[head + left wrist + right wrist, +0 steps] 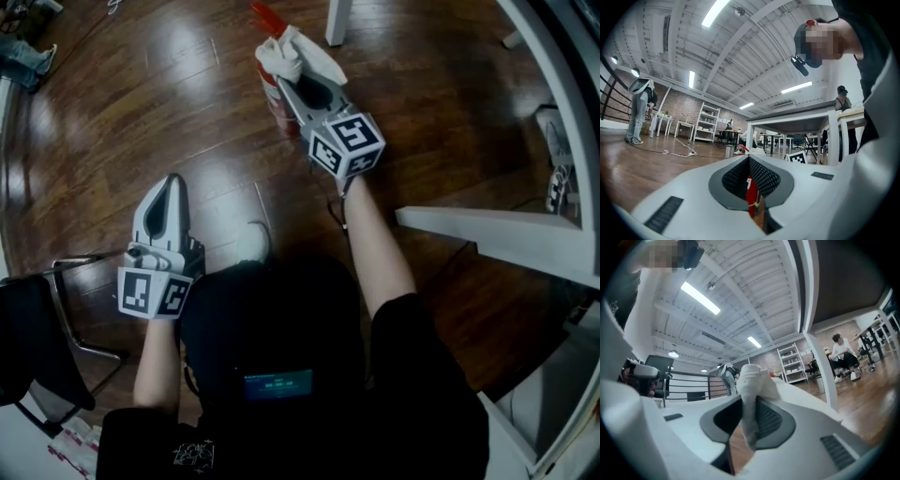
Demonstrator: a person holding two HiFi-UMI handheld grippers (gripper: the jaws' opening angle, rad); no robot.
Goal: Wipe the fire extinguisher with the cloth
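A red fire extinguisher (277, 105) stands on the wooden floor ahead of me. A white cloth (287, 52) is draped against its top. My right gripper (283, 79) is shut on that cloth right at the extinguisher's upper part. In the right gripper view the cloth (751, 380) bunches out between the jaws and hides the extinguisher. My left gripper (172, 181) hovers lower left, well apart from the extinguisher, shut and holding nothing. Through the slit behind the left gripper (748, 158) tips, a strip of the red extinguisher (751, 199) shows.
A white table frame (487, 234) juts in at the right, with another white leg (337, 19) beyond the extinguisher. A black chair (56, 319) stands at my left. My white shoe (251, 242) rests on the floor. Another person (639, 110) stands far off.
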